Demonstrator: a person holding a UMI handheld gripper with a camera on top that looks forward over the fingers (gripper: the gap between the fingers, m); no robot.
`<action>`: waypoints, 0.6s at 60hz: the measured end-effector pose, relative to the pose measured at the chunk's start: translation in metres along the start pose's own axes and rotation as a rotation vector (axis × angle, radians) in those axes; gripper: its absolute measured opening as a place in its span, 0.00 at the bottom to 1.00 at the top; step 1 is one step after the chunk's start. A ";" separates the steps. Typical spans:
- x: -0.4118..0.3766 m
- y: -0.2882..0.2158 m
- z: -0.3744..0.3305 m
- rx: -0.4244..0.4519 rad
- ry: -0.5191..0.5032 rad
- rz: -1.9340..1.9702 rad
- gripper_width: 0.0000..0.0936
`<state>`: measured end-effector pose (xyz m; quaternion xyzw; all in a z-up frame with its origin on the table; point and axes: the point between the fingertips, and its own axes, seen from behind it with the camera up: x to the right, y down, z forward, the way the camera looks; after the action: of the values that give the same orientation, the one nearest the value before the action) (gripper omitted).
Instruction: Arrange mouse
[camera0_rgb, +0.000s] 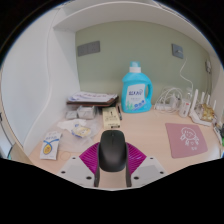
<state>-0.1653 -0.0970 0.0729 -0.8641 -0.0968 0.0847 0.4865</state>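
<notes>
A black computer mouse (112, 150) sits between my two fingers, its length pointing away from me. My gripper (112, 158) is shut on it, with the magenta pads (89, 158) pressed against both of its sides. The mouse appears to be held just above the beige tabletop (145, 132). A pink mouse mat (186, 139) lies flat on the table ahead and to the right of the fingers.
A blue detergent bottle (134, 88) stands at the back by the green wall. A small black box (112, 117) is just beyond the mouse. Packets and wrappers (72, 128) lie to the left. White holders and cables (188, 100) stand at the back right.
</notes>
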 end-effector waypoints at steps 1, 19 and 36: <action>0.004 -0.015 -0.006 0.025 -0.005 0.009 0.38; 0.220 -0.175 -0.024 0.264 0.132 0.101 0.38; 0.387 0.009 0.069 -0.132 0.264 0.178 0.38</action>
<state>0.1933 0.0517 0.0098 -0.9030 0.0395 0.0069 0.4278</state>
